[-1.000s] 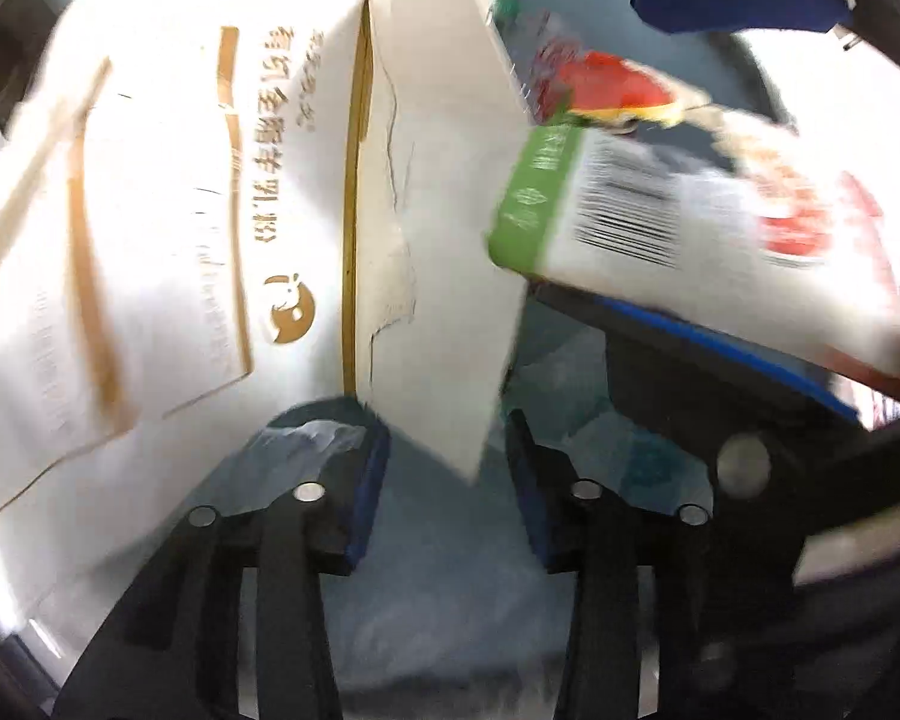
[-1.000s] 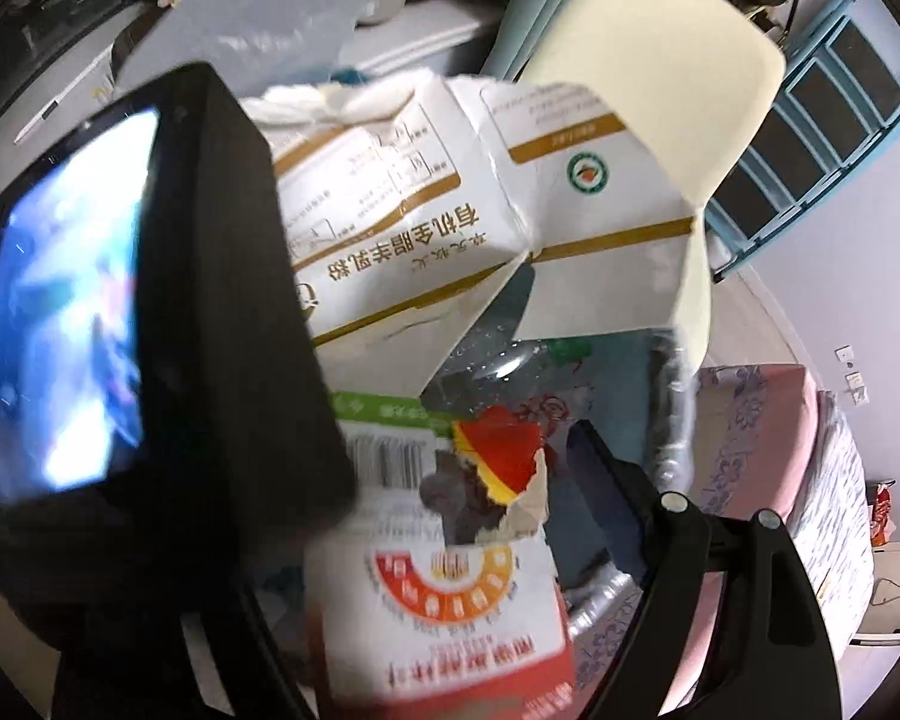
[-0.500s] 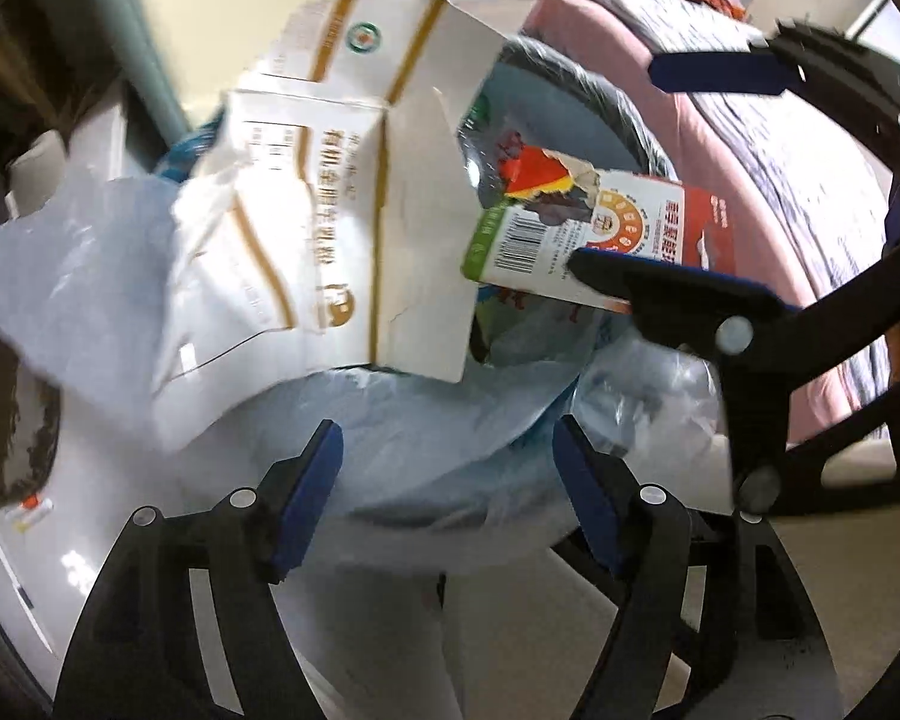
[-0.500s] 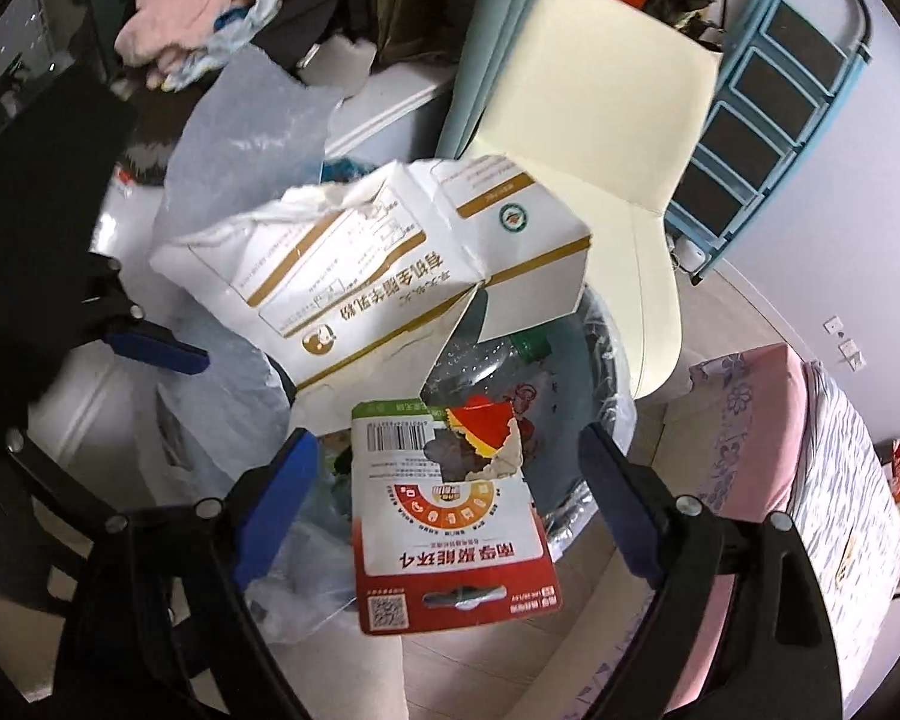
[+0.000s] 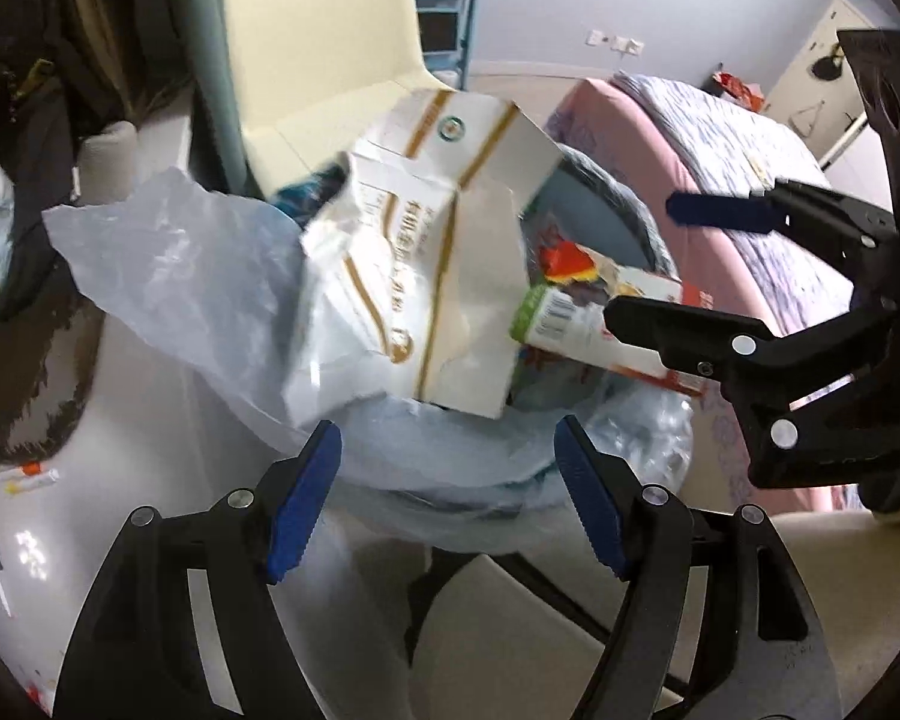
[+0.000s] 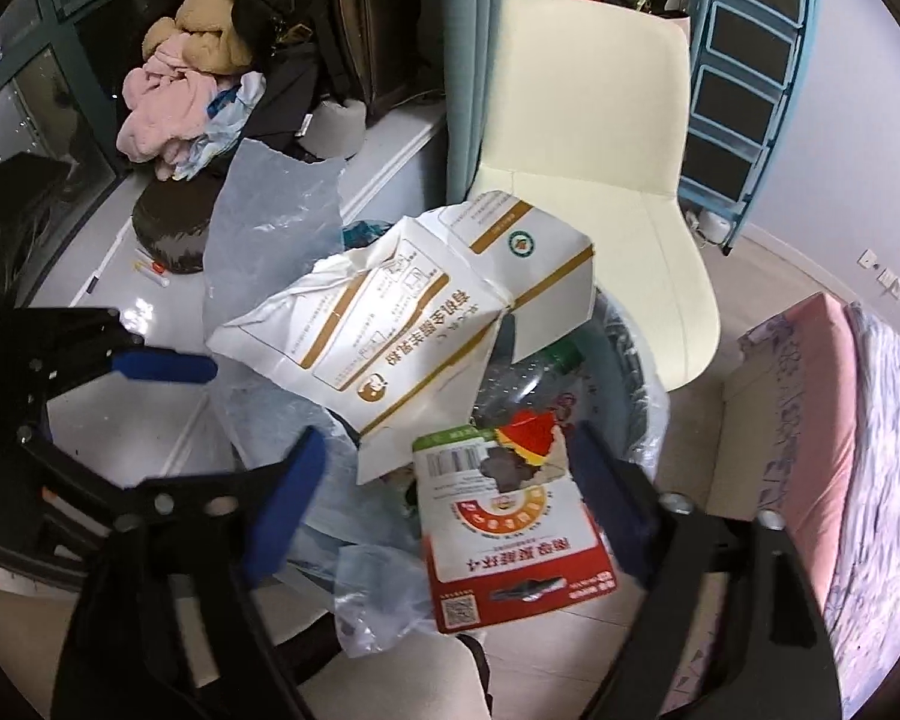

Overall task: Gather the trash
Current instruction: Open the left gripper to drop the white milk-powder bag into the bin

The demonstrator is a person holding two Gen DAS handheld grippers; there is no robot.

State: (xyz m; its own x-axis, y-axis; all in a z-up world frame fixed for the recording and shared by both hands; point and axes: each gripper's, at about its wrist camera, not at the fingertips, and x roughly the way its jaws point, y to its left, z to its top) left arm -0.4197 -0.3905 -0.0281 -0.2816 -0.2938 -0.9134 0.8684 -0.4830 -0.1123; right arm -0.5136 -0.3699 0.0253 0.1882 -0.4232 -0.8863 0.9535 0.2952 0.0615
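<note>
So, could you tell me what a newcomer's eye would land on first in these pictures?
Probably the big torn white carton with gold bands, lying tilted across the top of the overfull trash bin. Next, the red-and-white packet leaning over the bin's near edge, between the right gripper fingers, untouched. Behind stands a cream chair.

A second ago the left gripper (image 5: 450,504) had the white and gold carton (image 5: 426,276) between its pads; now its jaws stand wide and it has pulled up and back, the carton resting across the lined bin (image 6: 630,360). The right gripper (image 6: 444,510) has also drawn back from the red and white carton (image 6: 510,528), its jaws closing, pads clear of it.
</note>
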